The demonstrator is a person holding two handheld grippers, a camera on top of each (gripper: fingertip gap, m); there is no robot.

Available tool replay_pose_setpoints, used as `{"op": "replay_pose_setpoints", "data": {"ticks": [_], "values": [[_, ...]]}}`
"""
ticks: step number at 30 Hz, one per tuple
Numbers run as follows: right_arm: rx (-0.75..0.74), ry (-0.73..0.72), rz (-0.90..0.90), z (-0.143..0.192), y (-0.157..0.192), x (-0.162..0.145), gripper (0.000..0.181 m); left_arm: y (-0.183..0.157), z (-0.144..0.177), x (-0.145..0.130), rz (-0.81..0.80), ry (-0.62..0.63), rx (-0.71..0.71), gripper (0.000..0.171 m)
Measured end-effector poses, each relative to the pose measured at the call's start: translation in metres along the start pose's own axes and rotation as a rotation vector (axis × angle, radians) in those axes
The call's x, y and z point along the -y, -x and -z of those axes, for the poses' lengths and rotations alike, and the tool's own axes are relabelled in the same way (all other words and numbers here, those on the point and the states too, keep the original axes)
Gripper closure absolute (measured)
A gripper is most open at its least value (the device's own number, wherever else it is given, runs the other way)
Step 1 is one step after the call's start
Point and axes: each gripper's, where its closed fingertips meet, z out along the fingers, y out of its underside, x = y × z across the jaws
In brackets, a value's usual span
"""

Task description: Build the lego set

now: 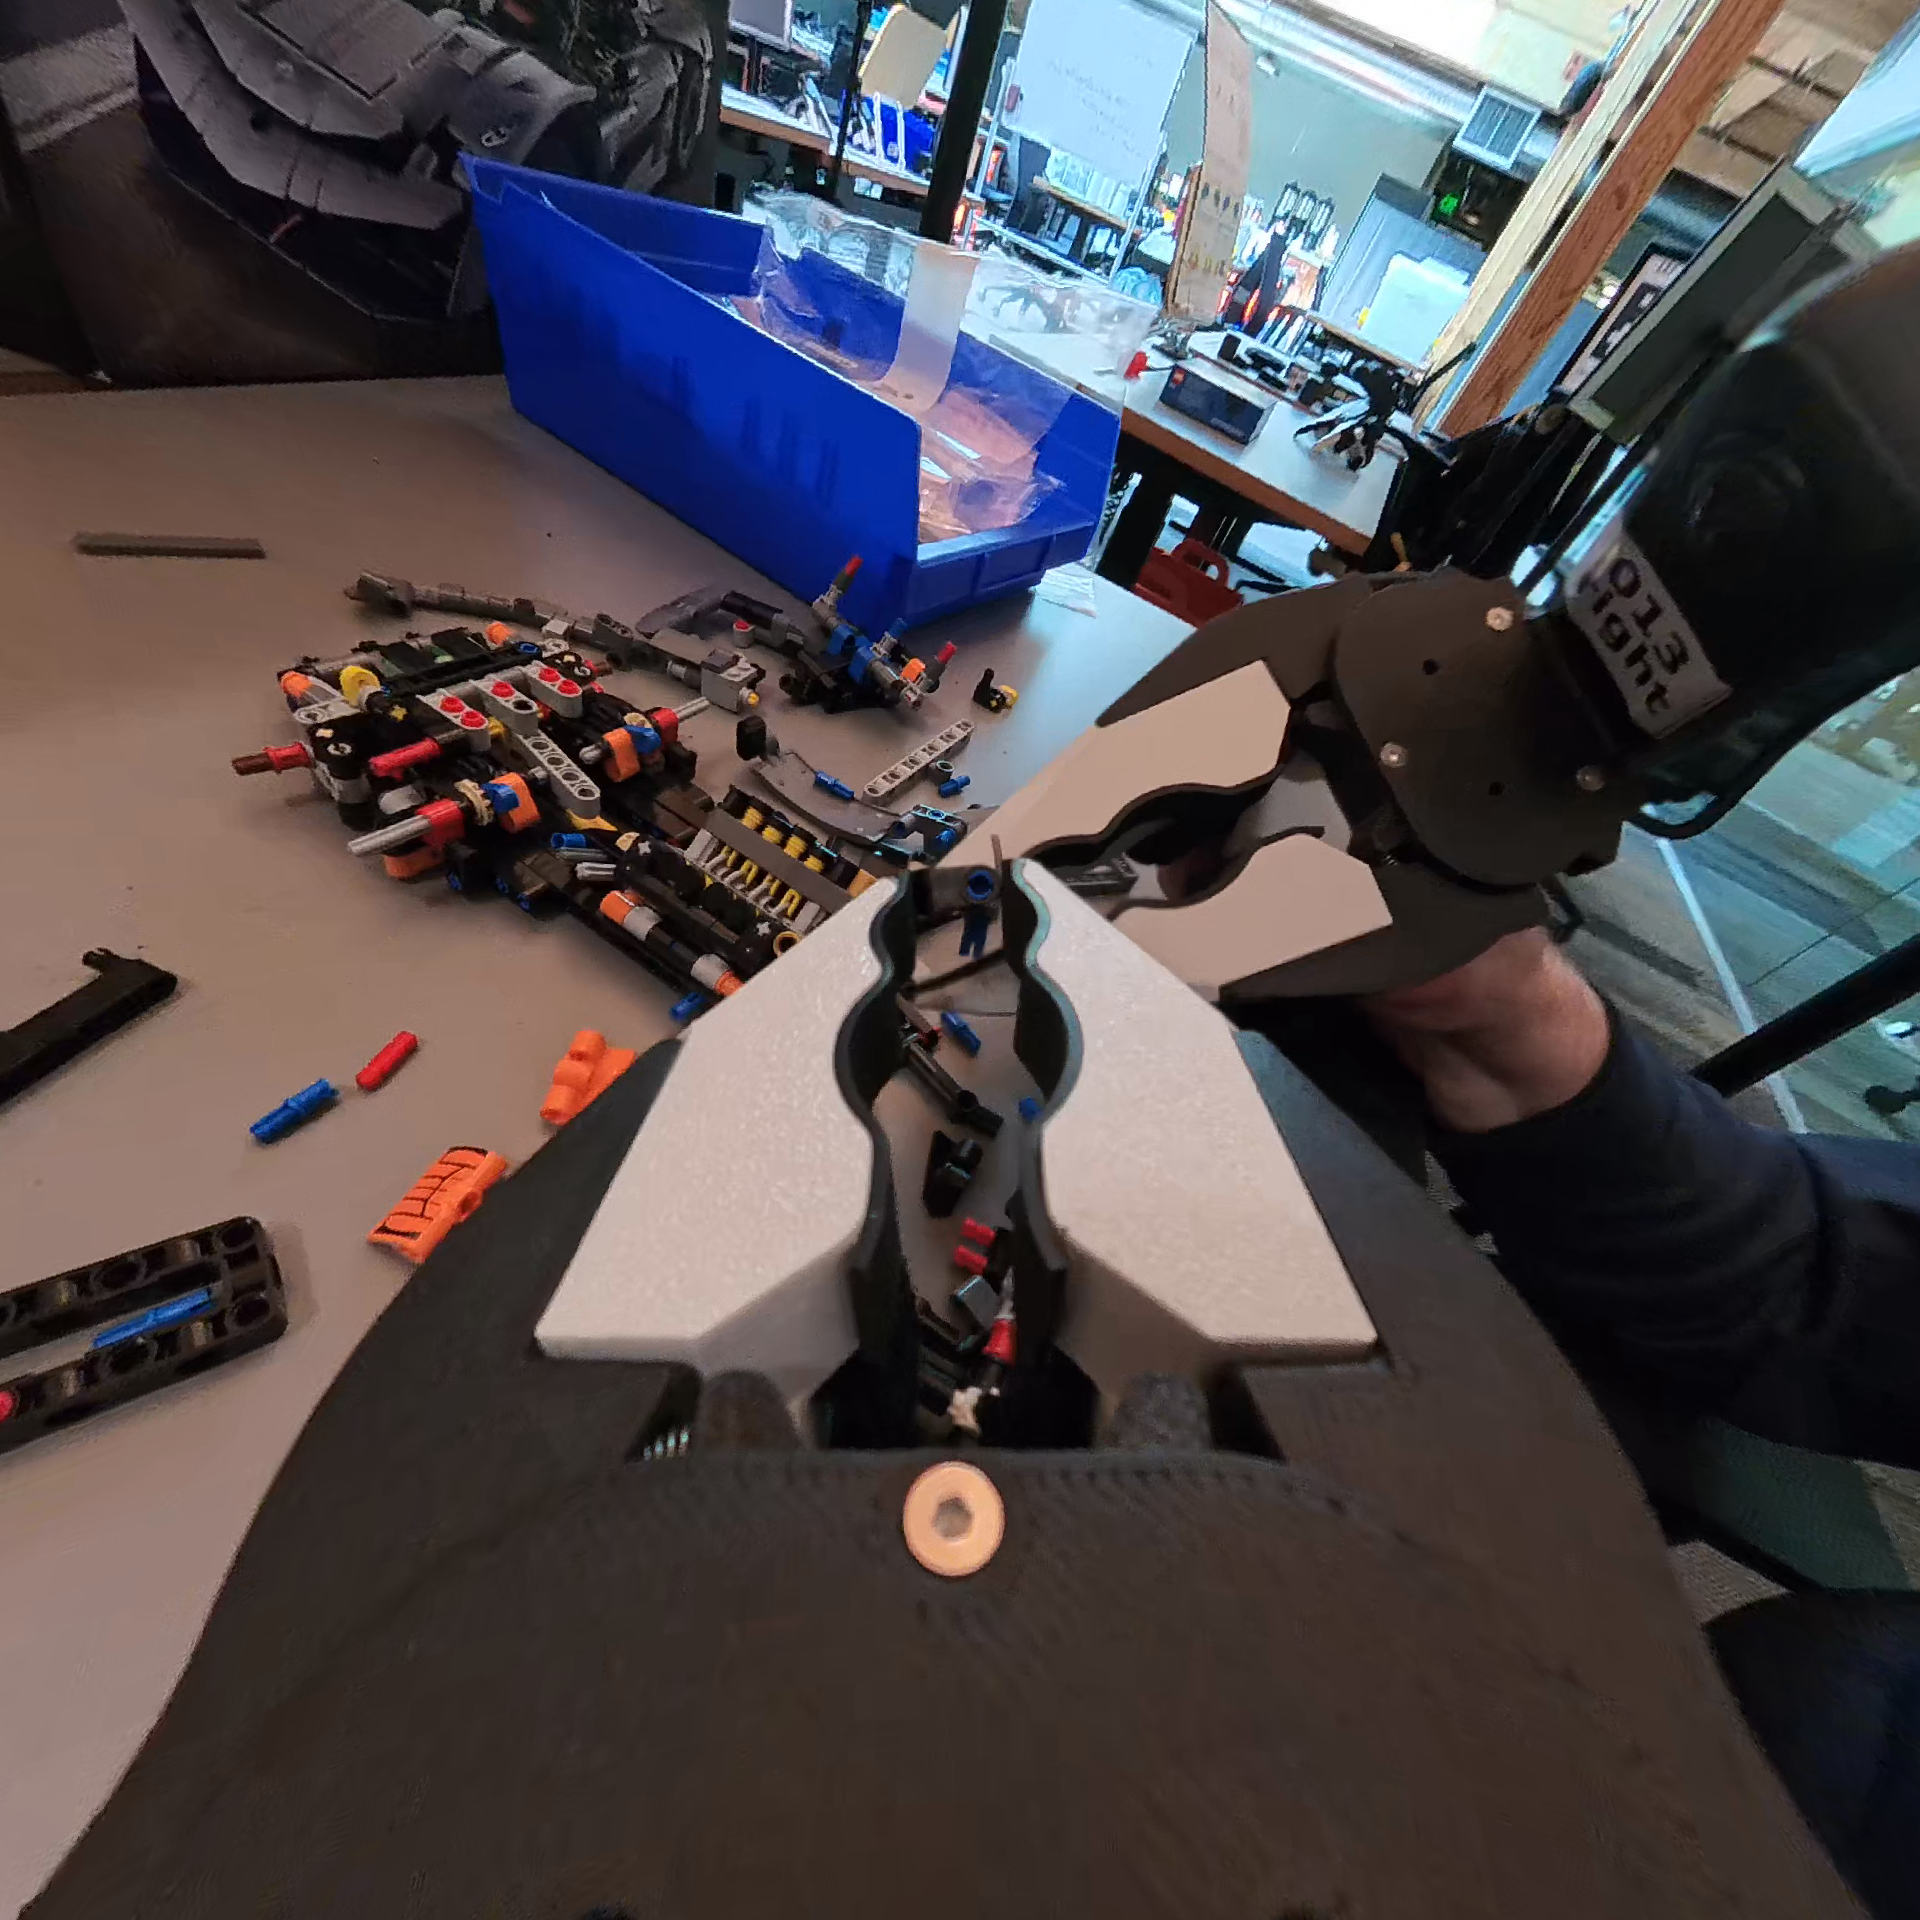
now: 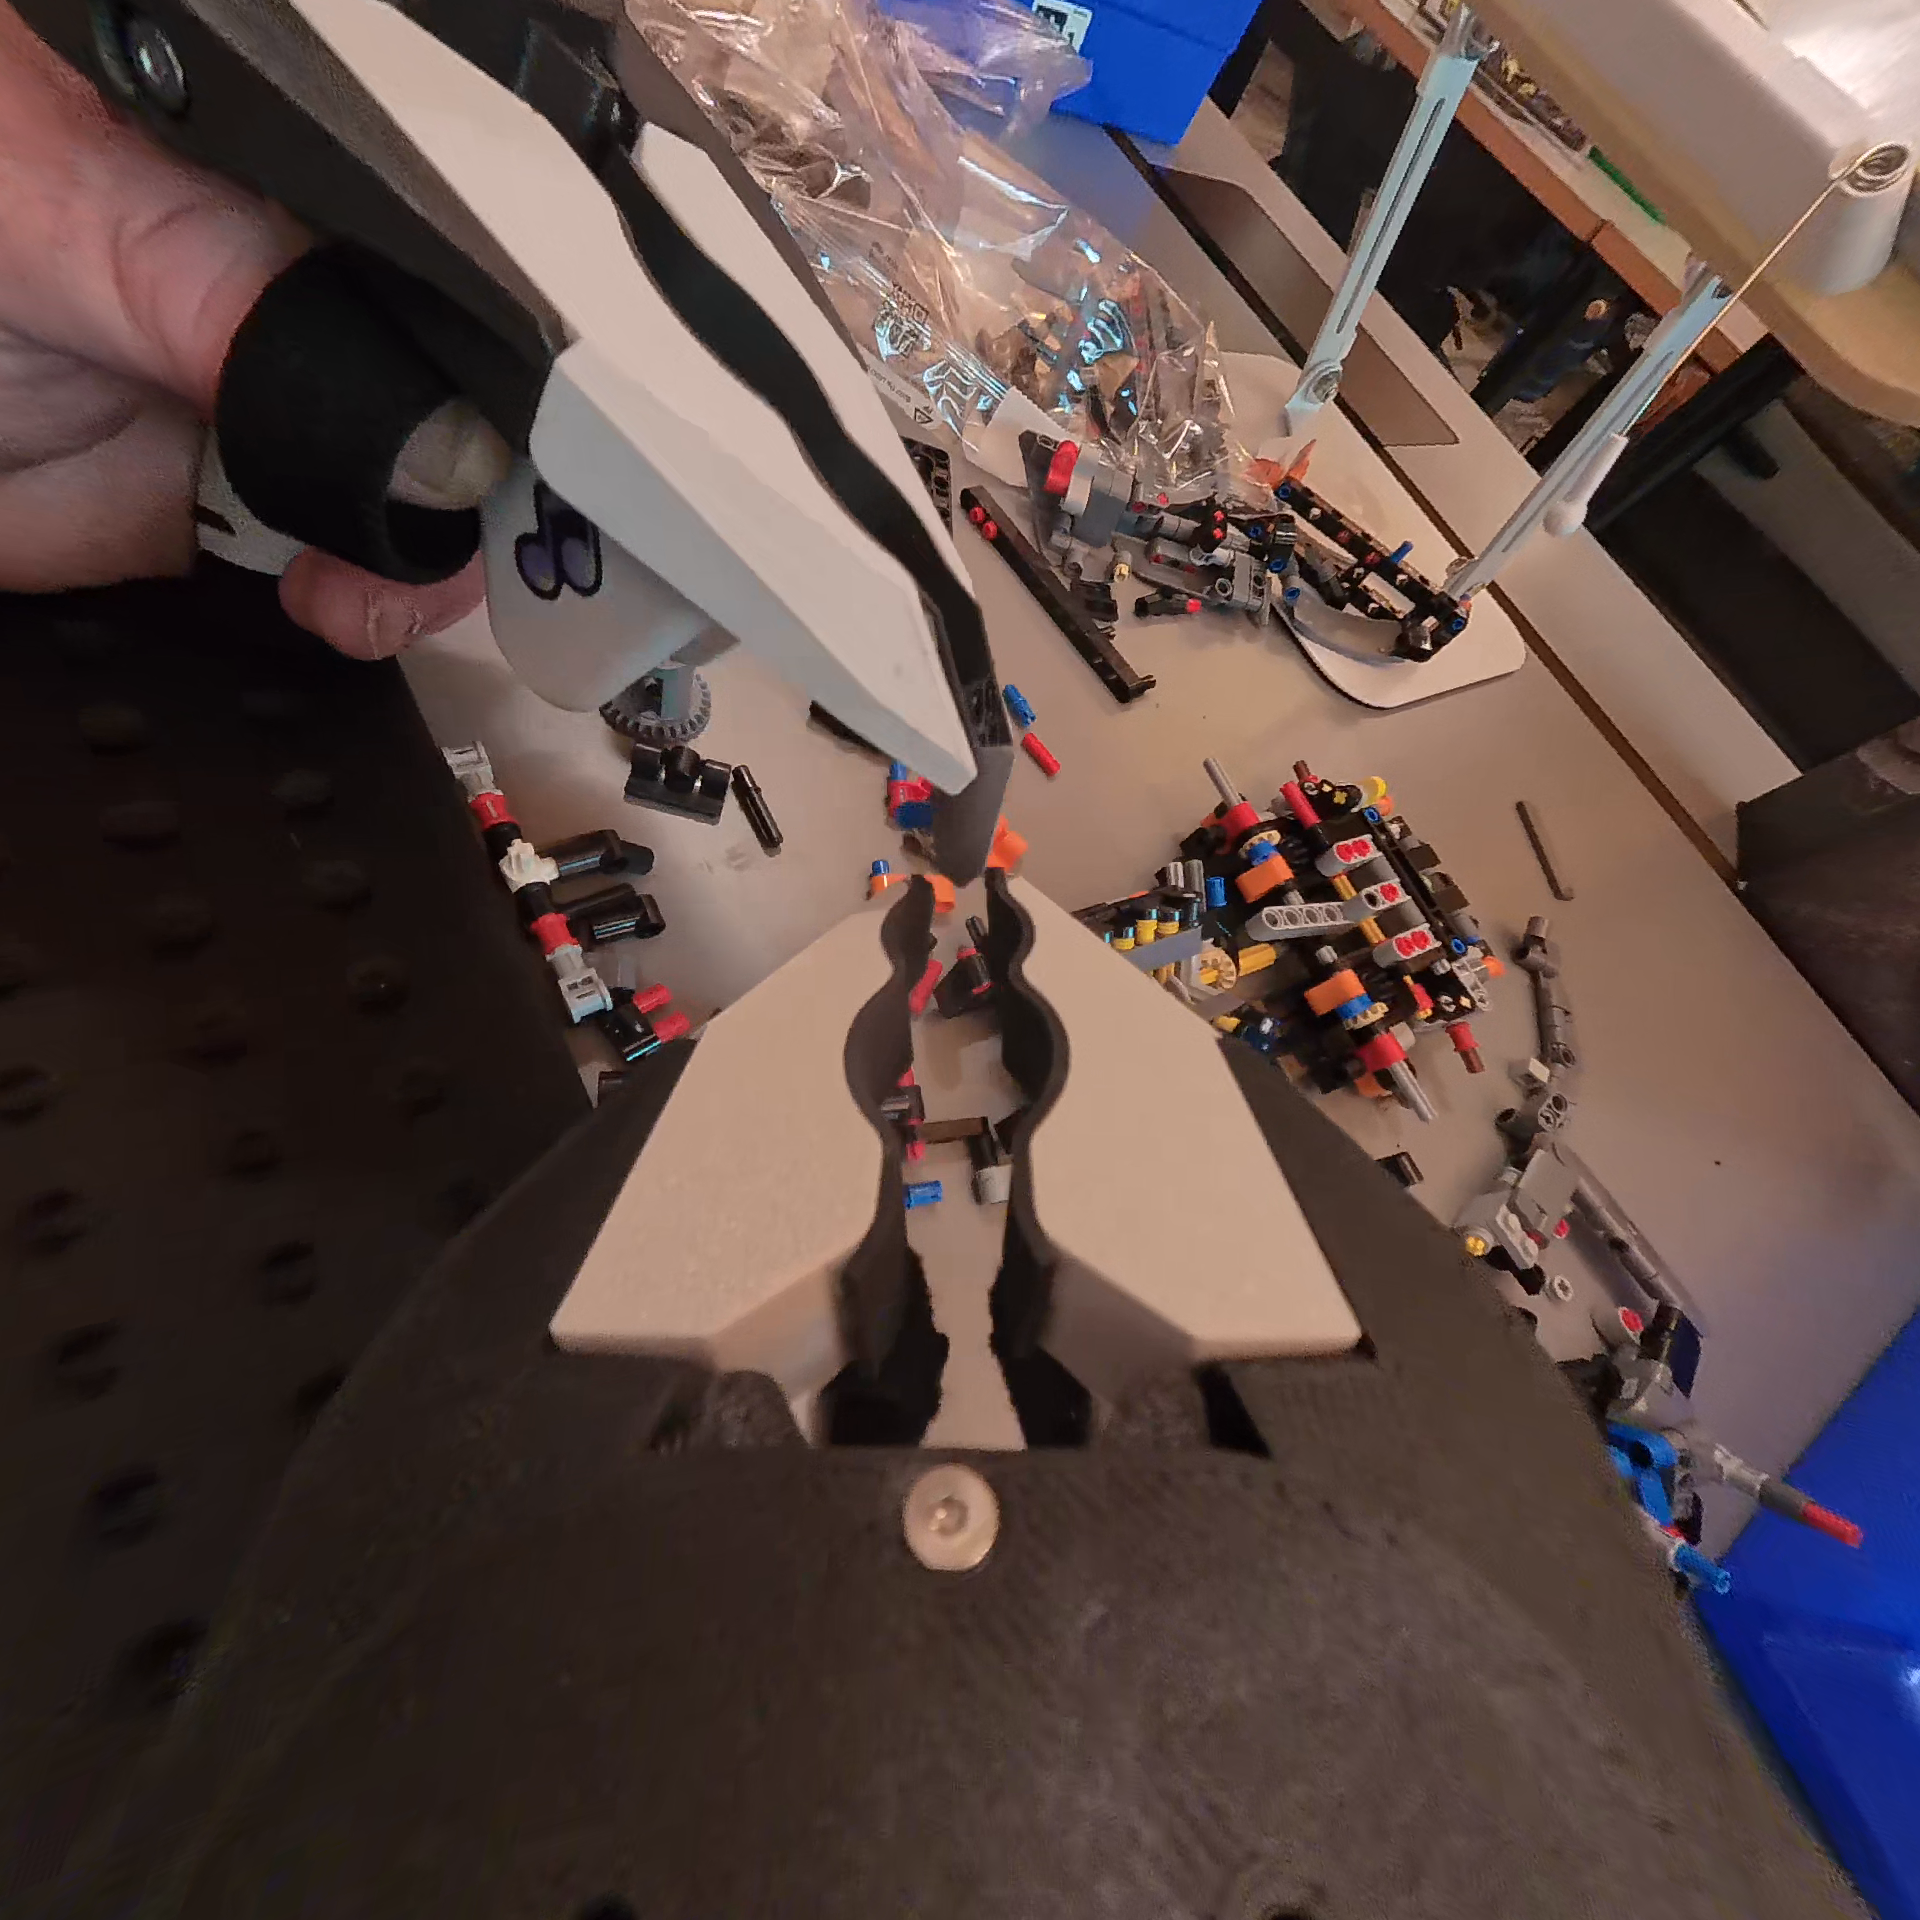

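Note:
A partly built black, grey, orange and red Lego assembly (image 1: 499,769) lies on the grey table (image 1: 208,883); it also shows in the right wrist view (image 2: 1340,935). My left gripper (image 1: 963,881) is shut on a small dark grey piece (image 2: 979,821) and holds it above loose parts. In the right wrist view the left gripper (image 2: 966,769) comes in from the upper left. My right gripper (image 2: 956,891) is open by a narrow gap and empty, its tips just under that piece. Its fingers (image 1: 1195,717) reach in from the right in the left wrist view.
A blue bin (image 1: 727,416) with clear plastic stands beyond the assembly. A clear bag of parts (image 2: 987,260) and a second sub-assembly (image 2: 1195,530) lie further back. Loose pins, an orange piece (image 1: 582,1070) and a black beam (image 1: 135,1309) are scattered around. A dark studded plate (image 2: 208,1039) is at left. The tips of both grippers are at nearly the same place. Both grippers' tips are roughly 12 cm from the dark studded plate (image 2: 208,1039).

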Motion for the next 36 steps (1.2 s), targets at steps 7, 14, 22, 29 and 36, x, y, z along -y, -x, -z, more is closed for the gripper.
{"op": "replay_pose_setpoints", "data": {"ticks": [7, 14, 22, 29, 36], "values": [[-0.031, -0.018, 0.004, -0.002, 0.001, 0.008, 0.163, -0.004, -0.005, -0.006, -0.023, 0.043, -0.004, 0.158], [-0.044, -0.06, 0.042, 0.006, -0.001, 0.013, 0.169, -0.015, -0.002, 0.005, -0.099, -0.025, -0.035, 0.158], [-0.114, -0.077, 0.115, 0.014, -0.006, 0.018, 0.171, -0.022, 0.001, 0.009, -0.171, -0.057, -0.035, 0.158], [-0.169, -0.051, 0.172, 0.014, -0.009, 0.019, 0.171, -0.02, 0.001, 0.005, -0.025, -0.038, -0.101, 0.158], [-0.209, -0.014, 0.206, 0.012, -0.013, 0.014, 0.173, -0.016, -0.005, -0.008, 0.033, 0.044, -0.102, 0.159]]}}
